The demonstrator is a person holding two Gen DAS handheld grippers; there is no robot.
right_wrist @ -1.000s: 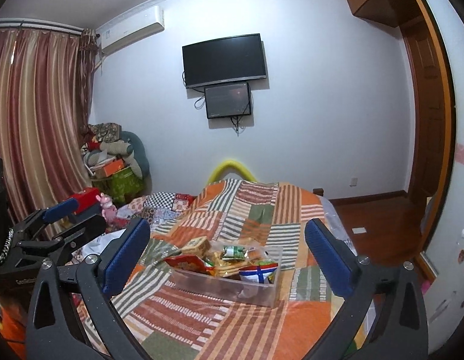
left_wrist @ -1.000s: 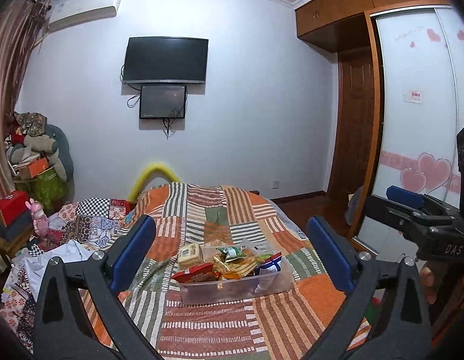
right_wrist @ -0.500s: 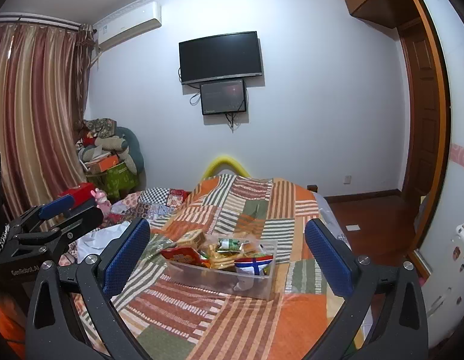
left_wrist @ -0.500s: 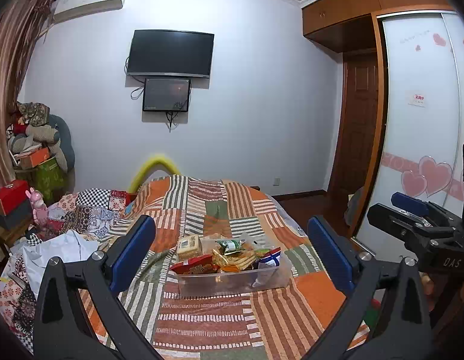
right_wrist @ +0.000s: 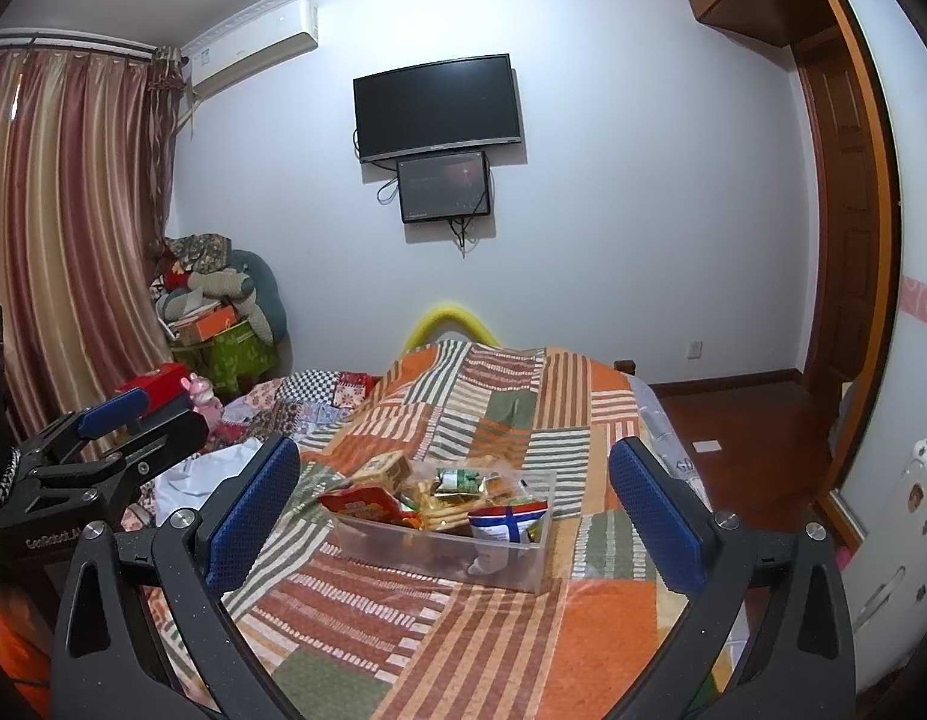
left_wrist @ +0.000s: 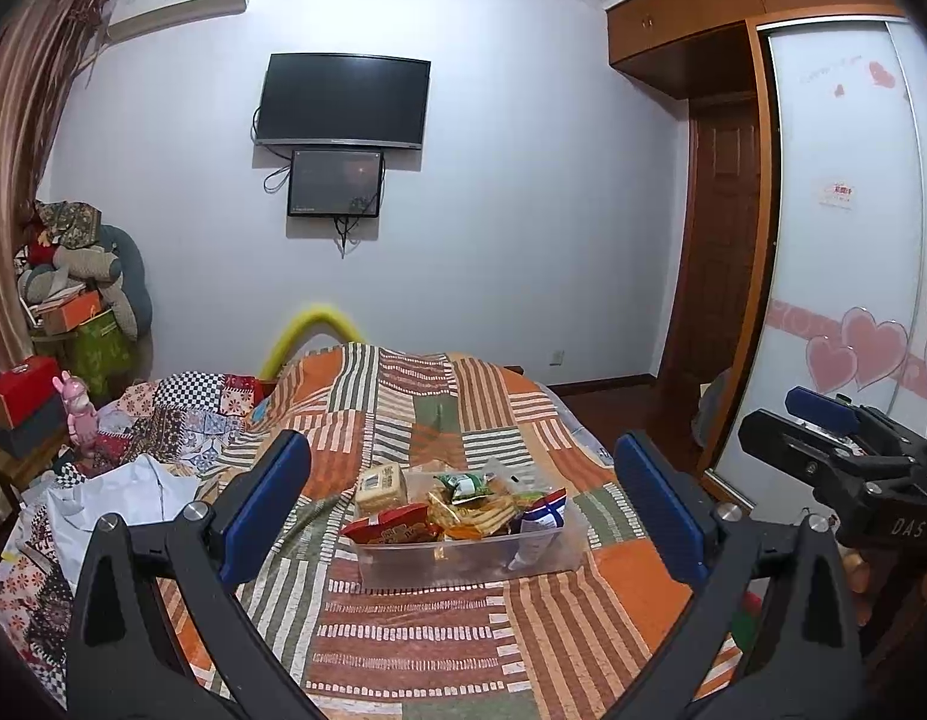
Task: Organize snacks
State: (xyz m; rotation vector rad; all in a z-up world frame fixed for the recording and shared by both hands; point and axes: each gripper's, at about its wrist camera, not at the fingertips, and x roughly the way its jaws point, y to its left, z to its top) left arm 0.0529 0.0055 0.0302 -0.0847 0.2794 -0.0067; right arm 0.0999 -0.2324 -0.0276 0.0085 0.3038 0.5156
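Two grippers hang above the near end of the bed (left_wrist: 403, 396), both with fingers spread wide and nothing between them: the left gripper (left_wrist: 460, 504) and the right gripper (right_wrist: 454, 507) each frame the same clear plastic bin (left_wrist: 463, 558) from a slightly different angle. The bin sits on the patchwork quilt (left_wrist: 439, 642), well apart from both sets of fingers, and the snacks (left_wrist: 463, 510) are heaped in it above the rim. A red packet (left_wrist: 394, 531) leans over the near-left edge, a pale boxy pack (left_wrist: 380, 480) sits at the back left, and a blue-and-white bag (right_wrist: 511, 522) stands at the right end.

The likeliest trouble, in my judgement, is the heap itself. The packets overlap loosely, so pulling one out could drag its neighbours over the rim and onto the quilt. Crinkly foil bags probably slide under hard pads, and a pinch on a puffed corner may slip off or crush what is inside. The bin looks light and rests on soft bedding, so a sideways tug could skid or tip it unless the other gripper steadies its wall. With both grippers aimed at one small bin, their fingers could also collide if they close in together.
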